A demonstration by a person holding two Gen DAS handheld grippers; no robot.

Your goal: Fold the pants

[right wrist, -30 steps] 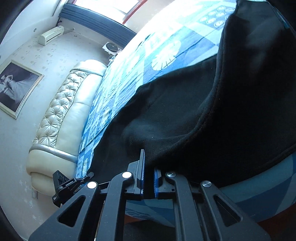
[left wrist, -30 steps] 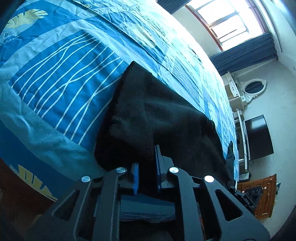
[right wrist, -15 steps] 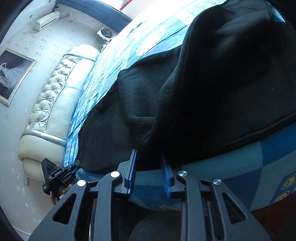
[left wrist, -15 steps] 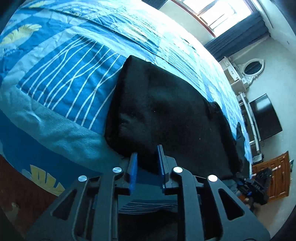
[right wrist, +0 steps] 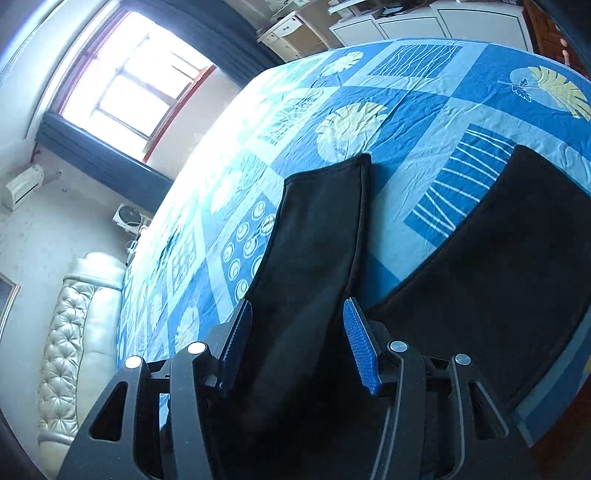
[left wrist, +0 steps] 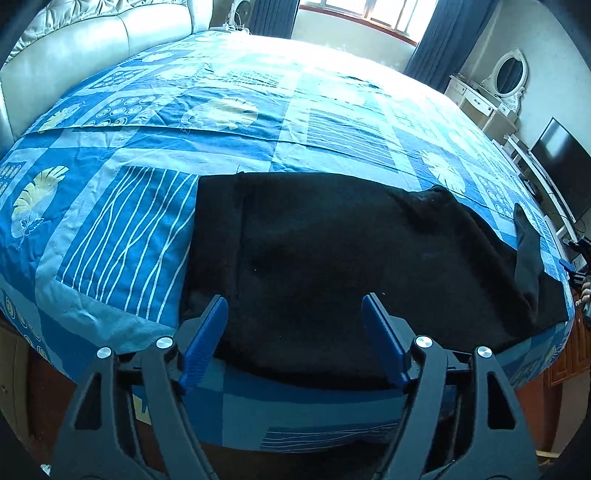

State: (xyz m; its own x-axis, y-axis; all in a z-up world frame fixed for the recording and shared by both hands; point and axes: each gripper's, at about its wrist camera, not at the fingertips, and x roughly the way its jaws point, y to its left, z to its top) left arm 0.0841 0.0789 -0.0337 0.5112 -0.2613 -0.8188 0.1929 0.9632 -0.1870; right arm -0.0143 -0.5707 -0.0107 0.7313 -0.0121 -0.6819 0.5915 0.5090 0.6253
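Black pants [left wrist: 332, 258] lie on the blue patterned bedspread [left wrist: 221, 122] near the bed's front edge, folded over with the left edge straight and a rumpled end at the right. My left gripper [left wrist: 295, 314] is open and empty, its blue pads above the pants' near edge. In the right wrist view a narrow black leg [right wrist: 317, 236] stretches away and a broader black part [right wrist: 509, 251] lies to the right. My right gripper [right wrist: 295, 325] is open and empty over the near end of the leg.
A cream tufted headboard [left wrist: 92, 48] stands at the bed's far left. A window with dark blue curtains [left wrist: 454, 33] is behind the bed. A white dresser with oval mirror [left wrist: 491, 99] and a TV [left wrist: 565, 166] stand at the right.
Both grippers have let go of the black cloth and opened wide. Both have pulled back and risen, so the pants now lie flat on the bed.
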